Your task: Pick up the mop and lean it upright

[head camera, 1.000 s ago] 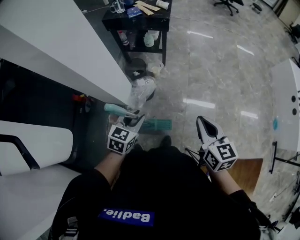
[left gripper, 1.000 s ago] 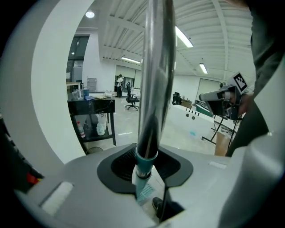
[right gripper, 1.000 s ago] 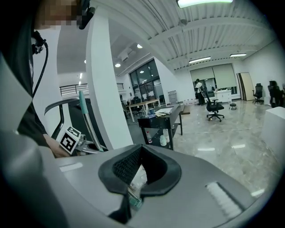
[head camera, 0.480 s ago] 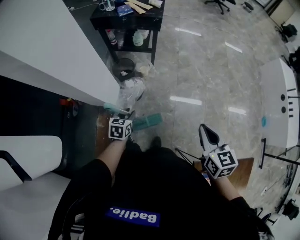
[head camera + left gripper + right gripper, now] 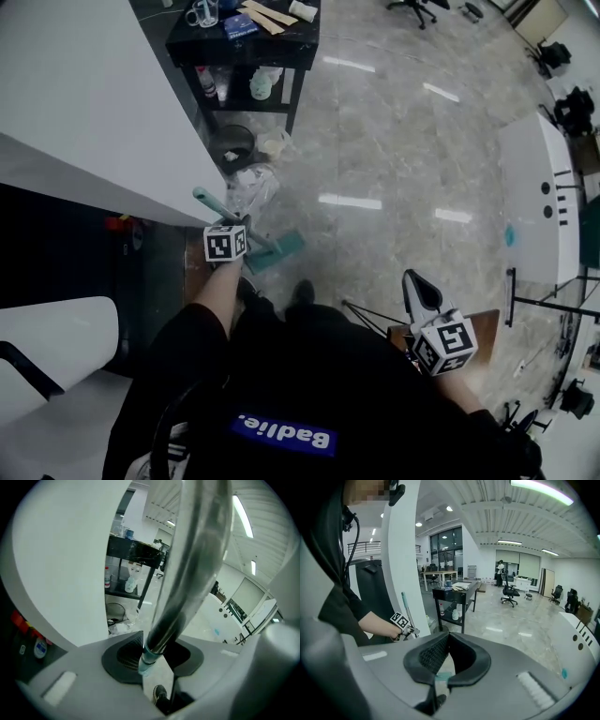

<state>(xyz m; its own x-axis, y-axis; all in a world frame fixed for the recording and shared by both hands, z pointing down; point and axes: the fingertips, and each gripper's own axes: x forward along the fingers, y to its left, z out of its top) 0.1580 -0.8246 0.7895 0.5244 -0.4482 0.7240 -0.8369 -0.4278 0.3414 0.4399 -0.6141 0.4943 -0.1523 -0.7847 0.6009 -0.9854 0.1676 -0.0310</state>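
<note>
The left tool (image 5: 246,242) is clamped around the pole of the mop (image 5: 281,248), just this side of the black cart (image 5: 242,37). The pole slants (teal head down on the floor (image 5: 394,169), grip end raised). The right tool (image 5: 413,280), farther from the cart, has its tips together and holds nothing.

A blue patch (image 5: 286,438) on the person's black top (image 5: 375,394) reads "Badlie.", seen upside down. No other text is legible.
</note>
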